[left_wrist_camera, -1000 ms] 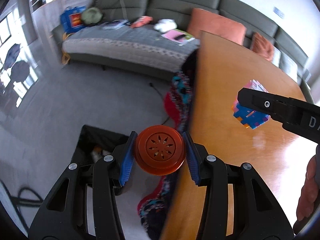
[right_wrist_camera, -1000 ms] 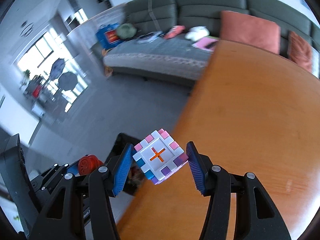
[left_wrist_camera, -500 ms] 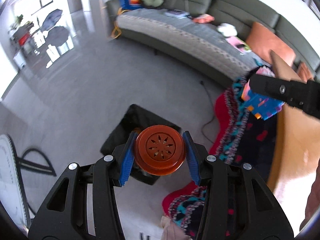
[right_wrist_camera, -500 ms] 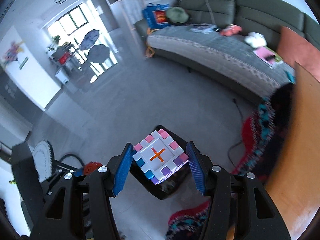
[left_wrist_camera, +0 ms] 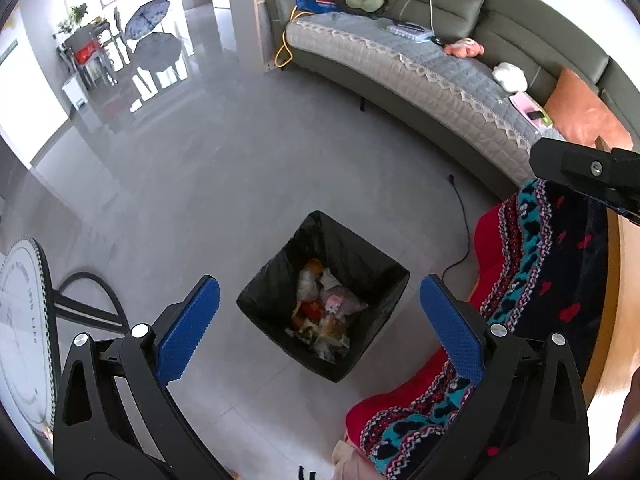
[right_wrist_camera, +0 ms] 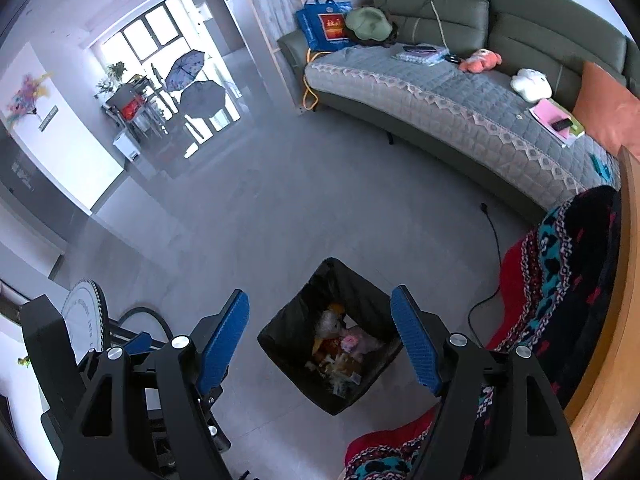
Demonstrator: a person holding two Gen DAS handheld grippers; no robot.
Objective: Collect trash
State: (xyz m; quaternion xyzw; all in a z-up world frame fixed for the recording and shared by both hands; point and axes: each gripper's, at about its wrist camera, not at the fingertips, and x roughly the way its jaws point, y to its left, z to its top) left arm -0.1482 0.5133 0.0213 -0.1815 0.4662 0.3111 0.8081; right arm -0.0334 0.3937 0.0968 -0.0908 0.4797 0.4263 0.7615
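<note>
A: Trash (left_wrist_camera: 320, 316) lies in a heap at the bottom of the bin (left_wrist_camera: 372, 268), a square container lined with a black bag, standing on the grey tiled floor (left_wrist_camera: 224, 184). Wrappers, something orange and something pinkish show in the pile; the single pieces are too small to tell.

B: And the tongs?

A: The left gripper (left_wrist_camera: 320, 320) hangs above the bin, pointing steeply down, its blue pads (left_wrist_camera: 188, 328) spread far apart and opening, with nothing between them but the view down into the bin. The right gripper (right_wrist_camera: 320, 344) hangs over the bin too, its jaws apart and opening as well, also empty.

B: Do the two grippers show in each other's view?

A: Yes. A black part of the right one juts in at the right edge of the left wrist view, above and right of the bin. The left one's black body sits at the lower left of the right wrist view.

B: What stands around the bin?

A: Just right of the bin a red, teal and black patterned cloth (left_wrist_camera: 540, 280) hangs down beside the edge of a wooden table (right_wrist_camera: 624, 340). A black cable (left_wrist_camera: 464, 224) runs over the floor near the bin's far corner. Beyond the bin stretches a long green sofa (right_wrist_camera: 520, 8) with a grey quilted cover (right_wrist_camera: 440, 96). Left of the bin stands a round white object with a toothed rim (left_wrist_camera: 24, 320).
</note>
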